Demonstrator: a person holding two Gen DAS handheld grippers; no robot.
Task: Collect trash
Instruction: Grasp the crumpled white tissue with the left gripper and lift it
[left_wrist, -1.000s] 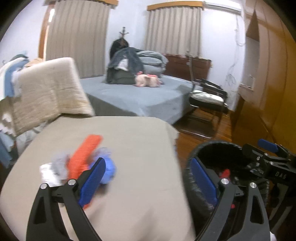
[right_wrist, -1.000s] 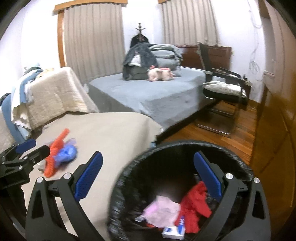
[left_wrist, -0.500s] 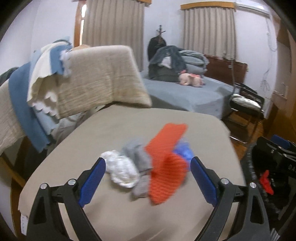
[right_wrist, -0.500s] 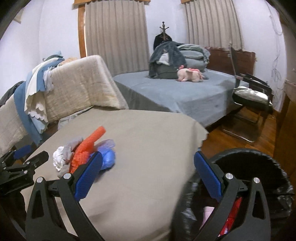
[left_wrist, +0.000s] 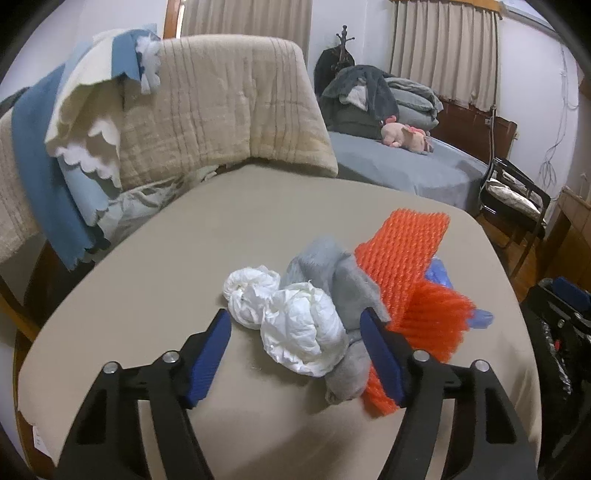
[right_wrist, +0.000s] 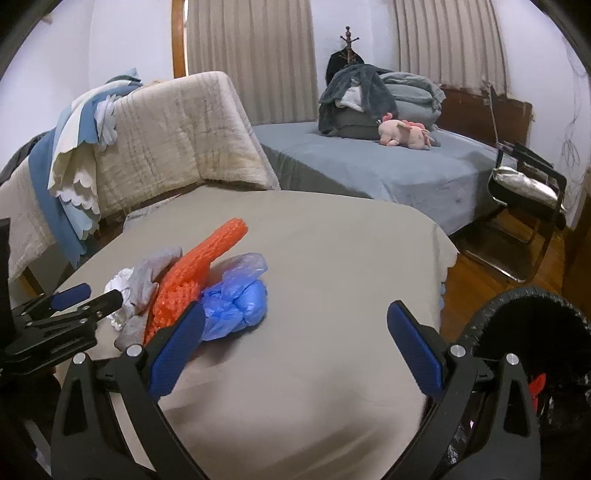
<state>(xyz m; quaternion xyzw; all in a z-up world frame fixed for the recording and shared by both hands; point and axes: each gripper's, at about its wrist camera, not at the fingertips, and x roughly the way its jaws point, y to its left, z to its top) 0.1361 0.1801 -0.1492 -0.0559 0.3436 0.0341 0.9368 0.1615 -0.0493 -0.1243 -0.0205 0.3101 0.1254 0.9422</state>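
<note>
A pile of trash lies on the beige table (left_wrist: 258, 221): crumpled white paper (left_wrist: 295, 321), a grey rag (left_wrist: 343, 273), orange foam netting (left_wrist: 402, 251) and a crumpled blue plastic bag (right_wrist: 236, 299). My left gripper (left_wrist: 295, 350) is open, its fingers on either side of the white paper and grey rag, low over the table. My right gripper (right_wrist: 295, 339) is open and empty, over the table just right of the blue bag. The left gripper also shows in the right wrist view (right_wrist: 70, 306). A black-lined trash bin (right_wrist: 535, 332) stands at the right, with red trash inside.
A chair back draped with beige quilt and blue-white cloths (left_wrist: 184, 110) stands behind the table at left. A grey bed (right_wrist: 388, 166) with folded clothes and a pink plush toy lies beyond. A black chair (right_wrist: 528, 192) stands on the wooden floor at right.
Both grippers swung left from the bin toward the trash pile. My left gripper has come down and closer, so its fingers now flank the white paper and grey rag.
</note>
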